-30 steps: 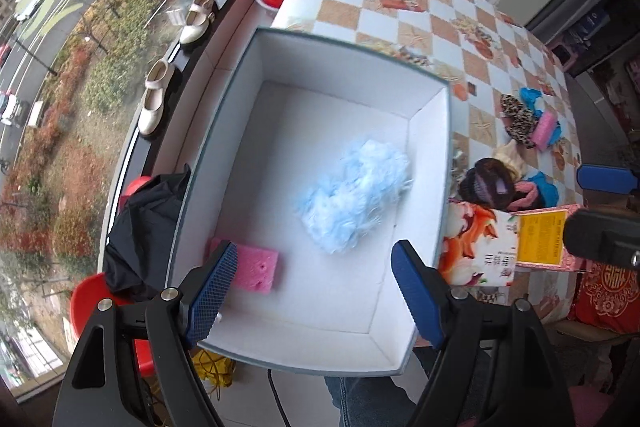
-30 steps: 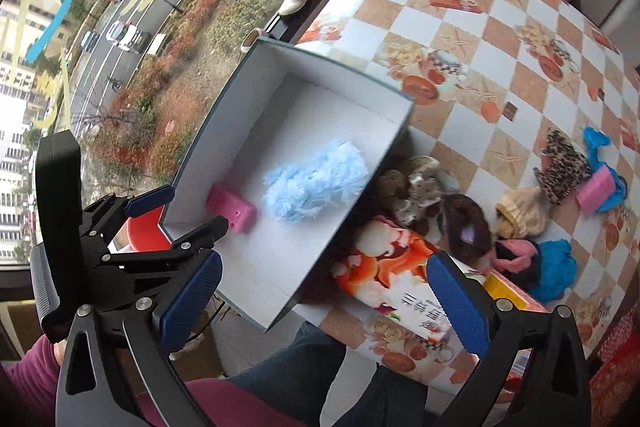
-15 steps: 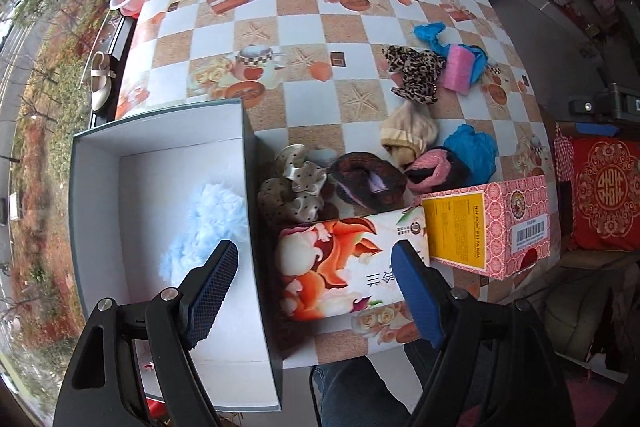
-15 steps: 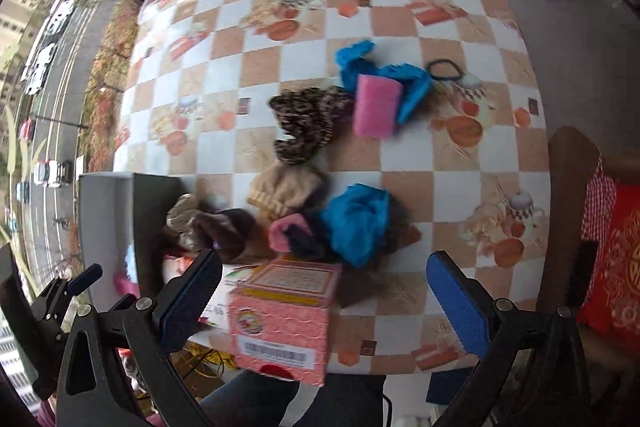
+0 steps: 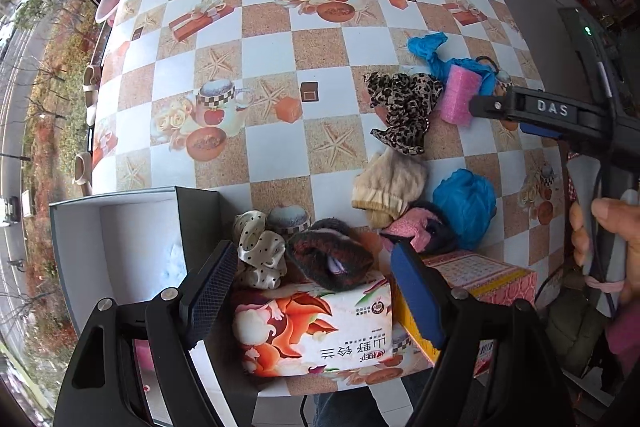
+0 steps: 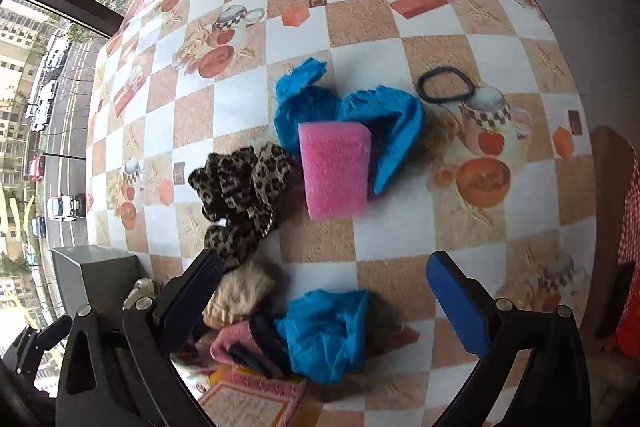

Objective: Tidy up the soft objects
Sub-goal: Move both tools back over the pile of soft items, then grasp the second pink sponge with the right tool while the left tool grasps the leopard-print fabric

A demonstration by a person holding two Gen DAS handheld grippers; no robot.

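We hold both tools above the table (image 5: 272, 39), which carries a checkered oilcloth. The left gripper (image 5: 316, 291) has its jaws spread wide and holds nothing; it hovers over the near edge, above the orange tissue pack (image 5: 316, 327). The right gripper (image 6: 320, 299) is likewise wide open and empty, hovering over the near right part of the table.

Progress, as we judge it, is early. The grey storage box (image 5: 120, 227) sits at the near left corner, overhanging the edge. Inside it we see a pale blue fluffy item (image 5: 174, 261) and a sliver of something pink (image 5: 142, 353) behind the left finger; we cannot tell what else it holds, as the gripper hides much of the floor.

Most soft objects remain outside the box:
- Beside the box's right wall, a polka-dot scrunchie (image 5: 260, 255) and a dark knitted piece (image 5: 328, 259), both touching the tissue pack.
- Toward the near right, a beige knitted piece (image 5: 388, 187), a pink-and-black item (image 5: 420, 231) and a blue crumpled piece (image 6: 324, 331), clustered against the pink carton (image 5: 484, 275).
- Further toward the right edge, a leopard-print scrunchie (image 6: 240, 187), a pink sponge (image 6: 334, 171) lying on a second blue crumpled piece (image 6: 384, 123), and a black hair tie (image 6: 444, 85) just beyond.

The right gripper faces the sponge group, so we judge a pick from there is the step in hand.
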